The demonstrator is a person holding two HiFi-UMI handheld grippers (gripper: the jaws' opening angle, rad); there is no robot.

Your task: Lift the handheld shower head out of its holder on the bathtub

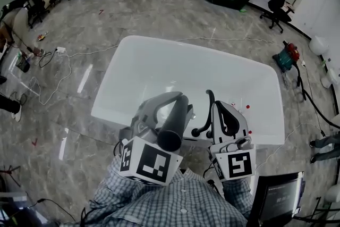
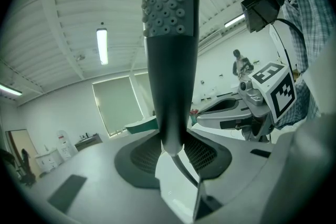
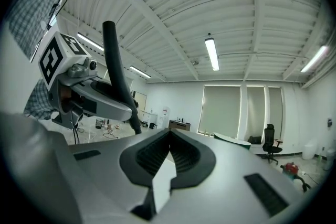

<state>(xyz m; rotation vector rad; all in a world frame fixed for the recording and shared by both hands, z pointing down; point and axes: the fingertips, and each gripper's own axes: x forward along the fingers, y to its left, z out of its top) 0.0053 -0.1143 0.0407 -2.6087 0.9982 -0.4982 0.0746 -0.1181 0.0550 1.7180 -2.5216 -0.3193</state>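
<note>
The left tongs (image 2: 170, 148) clench the smooth, dark, tapering handle of the handheld shower head (image 2: 169, 50), its face studded with nubbed nozzles, raised over the near rim of the glossy white bathtub (image 1: 159, 66), while the right tongs (image 3: 169, 139) sit pressed together, empty.

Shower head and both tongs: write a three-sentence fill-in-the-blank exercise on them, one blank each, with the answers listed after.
1. The left tongs are shut on the handle of the ____.
2. The right tongs are closed and hold ____.
3. The bathtub in the head view is ____ in colour.
Missing words: shower head; nothing; white.
</note>
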